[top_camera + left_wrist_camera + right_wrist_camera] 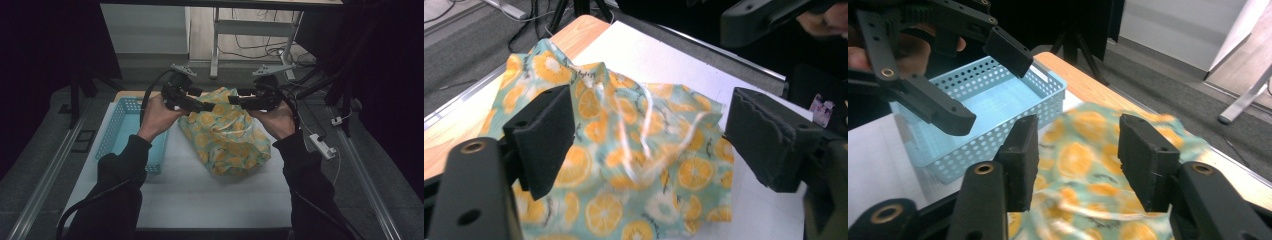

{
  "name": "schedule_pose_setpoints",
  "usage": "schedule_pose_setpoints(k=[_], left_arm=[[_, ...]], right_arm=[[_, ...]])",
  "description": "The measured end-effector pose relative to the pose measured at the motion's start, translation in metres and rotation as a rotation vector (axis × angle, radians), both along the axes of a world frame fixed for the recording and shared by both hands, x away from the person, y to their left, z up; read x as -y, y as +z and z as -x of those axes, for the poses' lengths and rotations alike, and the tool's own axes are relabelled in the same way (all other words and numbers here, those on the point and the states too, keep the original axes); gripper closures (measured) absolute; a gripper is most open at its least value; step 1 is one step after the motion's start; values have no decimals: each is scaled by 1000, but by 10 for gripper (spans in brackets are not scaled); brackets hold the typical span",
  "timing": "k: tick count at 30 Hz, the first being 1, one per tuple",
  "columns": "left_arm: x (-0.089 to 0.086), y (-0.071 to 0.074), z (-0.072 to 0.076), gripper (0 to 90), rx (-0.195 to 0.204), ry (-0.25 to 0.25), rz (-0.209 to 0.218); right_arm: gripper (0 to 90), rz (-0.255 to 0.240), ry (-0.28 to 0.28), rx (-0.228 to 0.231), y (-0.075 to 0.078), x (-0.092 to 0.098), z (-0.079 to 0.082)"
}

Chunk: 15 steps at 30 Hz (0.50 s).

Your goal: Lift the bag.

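On the white table pad (200, 195), the orange-print bag (225, 135) lies just below both tongs. The left gripper (209, 107) and right gripper (234, 100) gape apart, gripping nothing. The slack cloth may slump or snag a pad; the blue basket (112, 131) sits beside the left.
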<state>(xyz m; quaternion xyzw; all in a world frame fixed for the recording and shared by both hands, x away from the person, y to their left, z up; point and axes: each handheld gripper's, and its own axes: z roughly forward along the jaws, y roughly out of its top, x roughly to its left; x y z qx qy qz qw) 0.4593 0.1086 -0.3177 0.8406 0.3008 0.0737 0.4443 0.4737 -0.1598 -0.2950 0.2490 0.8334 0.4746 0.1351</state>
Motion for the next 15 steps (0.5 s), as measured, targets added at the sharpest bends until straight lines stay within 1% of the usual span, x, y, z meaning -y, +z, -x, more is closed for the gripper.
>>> schedule_pose_setpoints(k=[1,7,8,9,11,12,14,15], left_arm=[[-1,-1,1,164,-5,-7,1],[-3,-12,11,92,3,-10,-18],[-4,-14,13,84,8,-16,-22],[-4,-16,15,75,14,-18,-17],[-4,-20,20,51,26,-25,-19],[-5,-21,21,39,31,-30,-26],[-5,-24,26,24,20,-36,-18],[-5,-26,27,19,16,-41,-15]], right_arm=[[469,2,2,1,0,0,1],[374,2,10,1,-6,2,8],[364,1,13,2,-8,2,9],[352,1,10,2,-9,3,10],[329,0,10,-7,-12,3,11],[326,4,8,-7,-14,3,12],[300,5,6,-2,-17,4,14],[285,4,8,-8,-18,5,15]])
